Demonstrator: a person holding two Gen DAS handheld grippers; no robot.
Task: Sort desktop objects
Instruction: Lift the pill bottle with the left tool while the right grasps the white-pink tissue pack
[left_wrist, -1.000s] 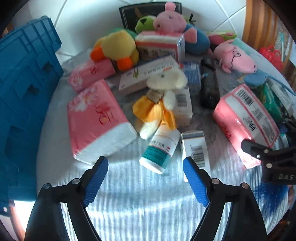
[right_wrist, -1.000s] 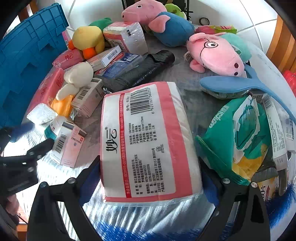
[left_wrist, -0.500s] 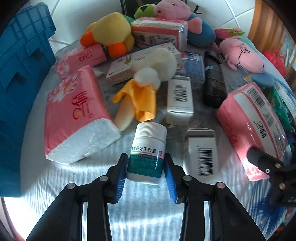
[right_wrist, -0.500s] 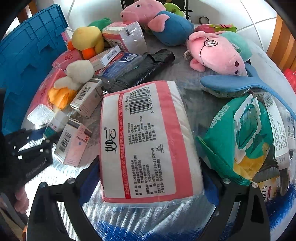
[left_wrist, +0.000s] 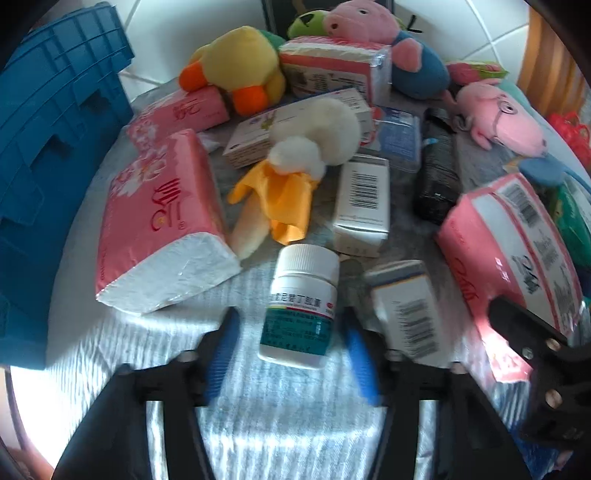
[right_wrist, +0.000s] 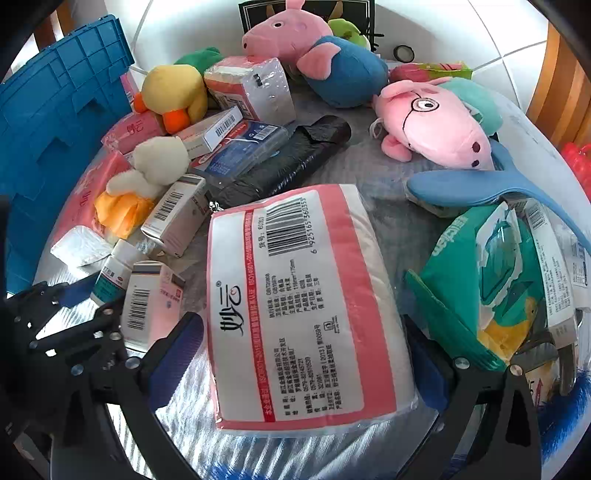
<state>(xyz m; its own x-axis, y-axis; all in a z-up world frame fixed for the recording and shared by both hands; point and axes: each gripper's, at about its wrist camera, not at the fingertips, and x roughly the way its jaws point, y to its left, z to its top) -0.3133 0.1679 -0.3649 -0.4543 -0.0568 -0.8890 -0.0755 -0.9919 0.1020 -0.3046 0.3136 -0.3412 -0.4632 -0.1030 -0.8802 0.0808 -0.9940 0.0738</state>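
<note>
Left gripper (left_wrist: 288, 354): your jaws are opening around the small white medicine bottle with a teal label (left_wrist: 301, 306); gaps show on both sides, so the blue pads (left_wrist: 221, 350) do not press it.
Bottle: it stands upright on the pale ribbed table cover (left_wrist: 258, 424), between your fingers, cap away from you.
Why so: judged, you set it on its base or are re-seating the grip; which one I cannot tell.
Neighbours: a white carton with a barcode (left_wrist: 406, 314) sits just right of the bottle, the pink tissue pack with a white end (left_wrist: 162, 221) to its left.
Right gripper (right_wrist: 306, 354): your jaws stand as wide as they go, straddling the large pink-and-white plastic-wrapped tissue pack (right_wrist: 299, 302); pads sit near its sides, and contact cannot be confirmed.
Why so: judged, the wide span matches the pack's width, ready to close.
Bin: the blue plastic crate (left_wrist: 48, 166) stands at the left edge, likely one sorting destination.
Risk: the light bottle may tip if a finger brushes it.
</note>
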